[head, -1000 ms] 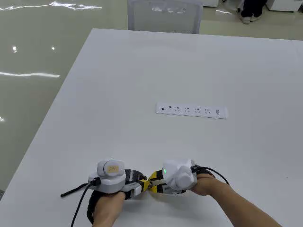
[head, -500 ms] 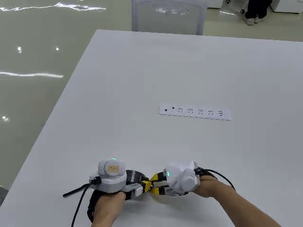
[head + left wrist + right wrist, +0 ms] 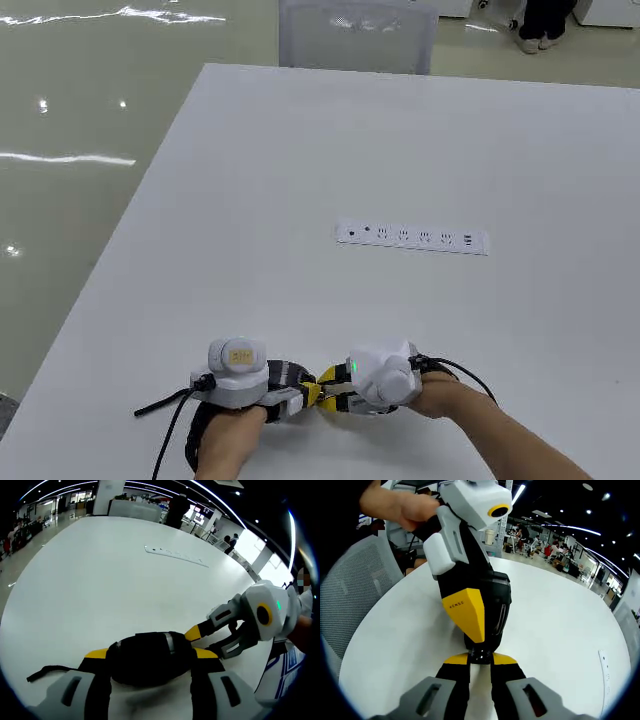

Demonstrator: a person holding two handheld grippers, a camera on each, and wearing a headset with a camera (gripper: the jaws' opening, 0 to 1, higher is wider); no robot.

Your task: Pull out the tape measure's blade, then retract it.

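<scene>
Hardly any movement since before: my left gripper (image 3: 151,653) clamps tape (image 3: 490,600), mouth and long axis toward right gripper (image 3: 480,660), pinched on blade tip (image 3: 480,655).

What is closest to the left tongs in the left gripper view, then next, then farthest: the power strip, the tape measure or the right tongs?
1. tape measure: clamped between the left tongs.
2. right tongs: on the right, pinching the tape measure's end.
3. power strip: lying flat far up the table.
</scene>
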